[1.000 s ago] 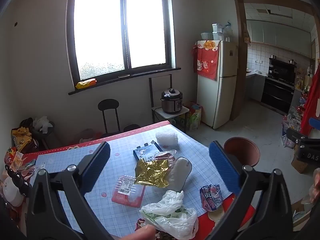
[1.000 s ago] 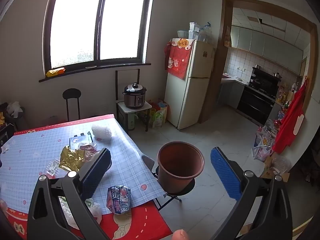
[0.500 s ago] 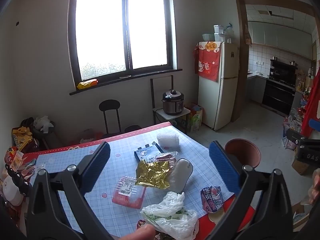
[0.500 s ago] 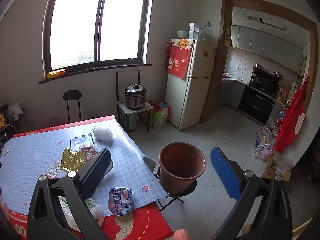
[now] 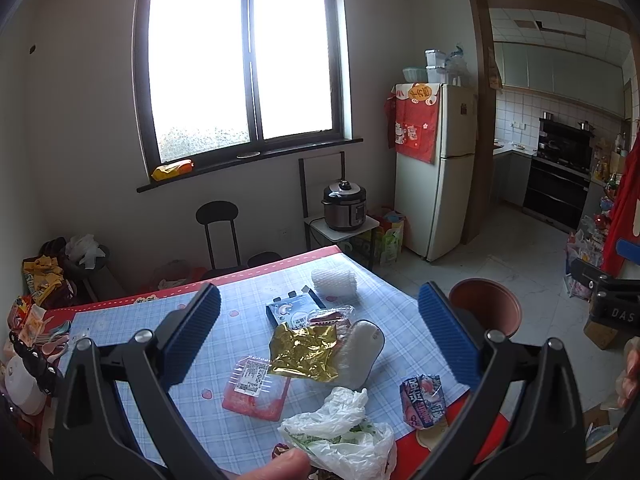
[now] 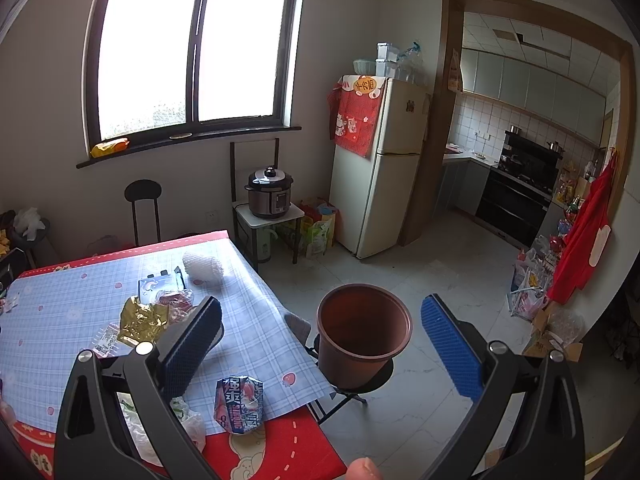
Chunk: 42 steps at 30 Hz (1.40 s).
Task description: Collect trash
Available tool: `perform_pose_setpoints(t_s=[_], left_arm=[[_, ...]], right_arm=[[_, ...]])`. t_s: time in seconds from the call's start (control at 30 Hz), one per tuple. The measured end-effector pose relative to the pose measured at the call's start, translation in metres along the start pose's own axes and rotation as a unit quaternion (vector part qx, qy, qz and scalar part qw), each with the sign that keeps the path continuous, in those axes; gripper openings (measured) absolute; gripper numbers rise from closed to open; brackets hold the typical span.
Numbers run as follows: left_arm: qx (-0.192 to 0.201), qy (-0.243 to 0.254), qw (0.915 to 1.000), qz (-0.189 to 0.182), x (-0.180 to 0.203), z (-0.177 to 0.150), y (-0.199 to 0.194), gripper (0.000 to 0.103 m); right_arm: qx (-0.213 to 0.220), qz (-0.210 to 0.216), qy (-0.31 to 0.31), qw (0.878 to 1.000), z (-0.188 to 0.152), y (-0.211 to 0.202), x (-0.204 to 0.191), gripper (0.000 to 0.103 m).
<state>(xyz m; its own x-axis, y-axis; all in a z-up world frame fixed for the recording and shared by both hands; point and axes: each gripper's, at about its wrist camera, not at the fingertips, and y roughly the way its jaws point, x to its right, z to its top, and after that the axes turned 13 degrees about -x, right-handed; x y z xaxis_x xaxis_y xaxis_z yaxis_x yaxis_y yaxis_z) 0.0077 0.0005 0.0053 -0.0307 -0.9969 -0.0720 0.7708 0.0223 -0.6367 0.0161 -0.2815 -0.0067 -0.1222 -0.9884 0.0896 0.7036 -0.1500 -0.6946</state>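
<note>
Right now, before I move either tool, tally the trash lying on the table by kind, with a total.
White foam fruit net: 1
Blue-and-white carton: 1
Clear red-tinted wrapper: 1
Gold foil wrapper: 1
White pouch: 1
Red labelled packet: 1
White plastic bag: 1
Crumpled drink carton: 1
Total: 8

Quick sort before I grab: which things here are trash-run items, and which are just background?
Job: gold foil wrapper, white plastic bag, crumpled snack packet, red meat tray, brown bucket.

Background: pressure cooker, fridge, black stool.
</note>
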Motion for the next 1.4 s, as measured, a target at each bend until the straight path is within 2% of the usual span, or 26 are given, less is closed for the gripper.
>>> perform_pose_setpoints(t_s=[0.27,1.1,1.4], left_arm=[[0.000,0.001,1.0000,-0.001,0.001,0.010,0.005,0.098],[0.000,0.000,1.0000,0.000,0.002,0.002,0.002,0.098],[0.000,0.002,0.9999,-0.012,0.012,0.003,0.009,0.098]], right_arm=[[0.000,0.001,0.001,1.000,0.000,0.003,0.001,0.099],[-0.003,0.002,0.004,1.000,0.005,0.005,0.008,0.099],[-0.003,0.002,0.004,1.000,0.006,0.005,0.008,0.099]])
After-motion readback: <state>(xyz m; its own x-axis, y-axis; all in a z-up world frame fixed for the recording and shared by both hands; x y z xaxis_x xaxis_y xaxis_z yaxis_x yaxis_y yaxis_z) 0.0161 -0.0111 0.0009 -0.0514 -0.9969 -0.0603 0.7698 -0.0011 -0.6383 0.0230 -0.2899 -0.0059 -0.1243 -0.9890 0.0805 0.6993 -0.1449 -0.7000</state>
